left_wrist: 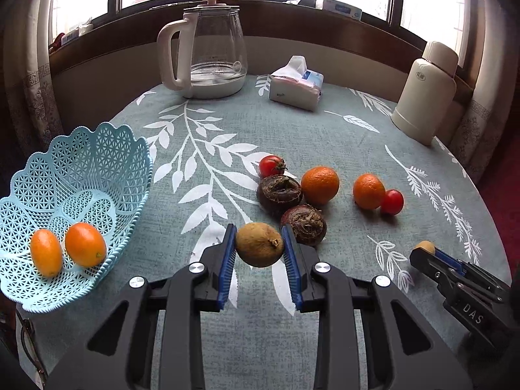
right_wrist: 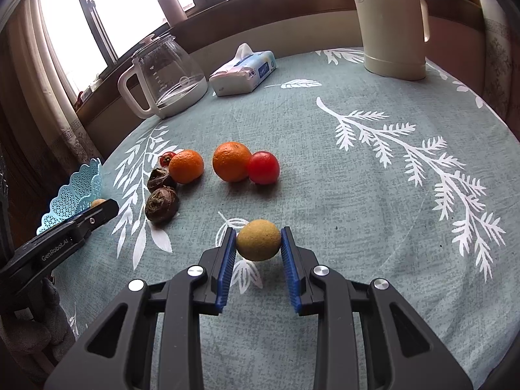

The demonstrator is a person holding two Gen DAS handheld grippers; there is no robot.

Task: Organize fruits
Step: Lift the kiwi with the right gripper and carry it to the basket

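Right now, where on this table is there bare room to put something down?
Bare tablecloth lies between the thermos and the right gripper, and between the kettle and the basket. It is crowded around the oranges.

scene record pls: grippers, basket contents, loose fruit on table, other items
left gripper: shut on a brown longan
right gripper: shut on a second longan
basket: light blue, holds two kumquats
loose on tablecloth: two oranges, two cherry tomatoes, two water chestnuts
other items: glass kettle, tissue pack, cream thermos
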